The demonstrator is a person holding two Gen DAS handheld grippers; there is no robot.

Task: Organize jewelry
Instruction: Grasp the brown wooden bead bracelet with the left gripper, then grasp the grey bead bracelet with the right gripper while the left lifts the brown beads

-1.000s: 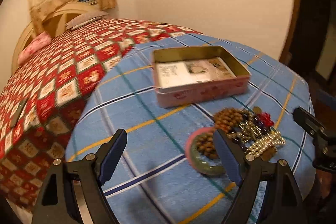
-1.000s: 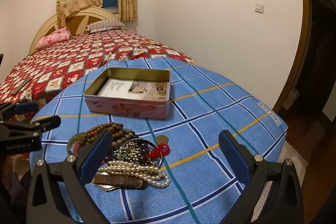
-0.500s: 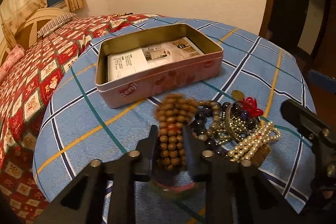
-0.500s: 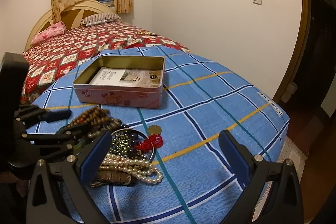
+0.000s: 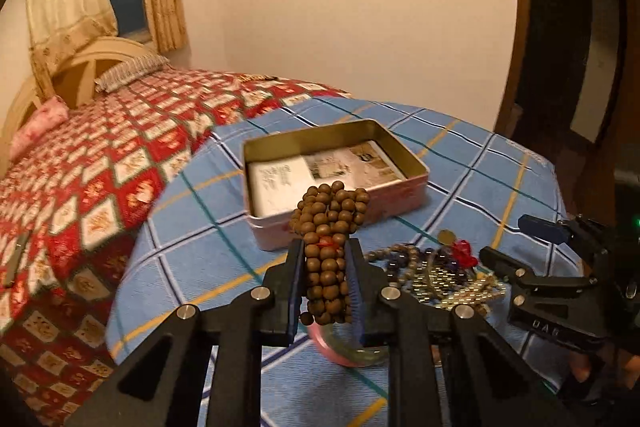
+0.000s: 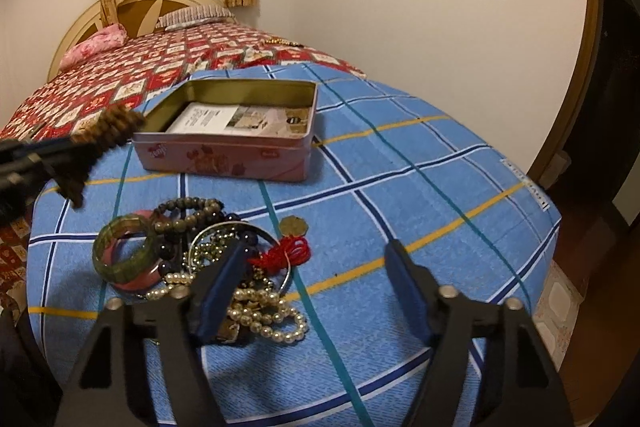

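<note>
My left gripper (image 5: 325, 259) is shut on a brown wooden bead bracelet (image 5: 328, 227) and holds it above the blue checked cloth, just short of the open pink tin (image 5: 412, 187). In the right wrist view the bracelet (image 6: 108, 131) hangs left of the tin (image 6: 224, 159). A pile of jewelry (image 6: 224, 259) lies on the cloth: a green and pink bangle (image 6: 120, 255), dark beads, pearls (image 6: 264, 315), a red knot (image 6: 288, 253). My right gripper (image 6: 316, 267) is open and empty over the pile's right side.
The tin holds printed paper (image 6: 240, 117). The round table with the blue cloth (image 6: 400, 187) stands against a bed with a red patterned cover (image 6: 120, 79). A wall and a dark doorway (image 5: 560, 47) lie to the right.
My left gripper closed on the brown bead bracelet and lifted it off the pile towards the tin. My right gripper moved left over the pile, still open.
</note>
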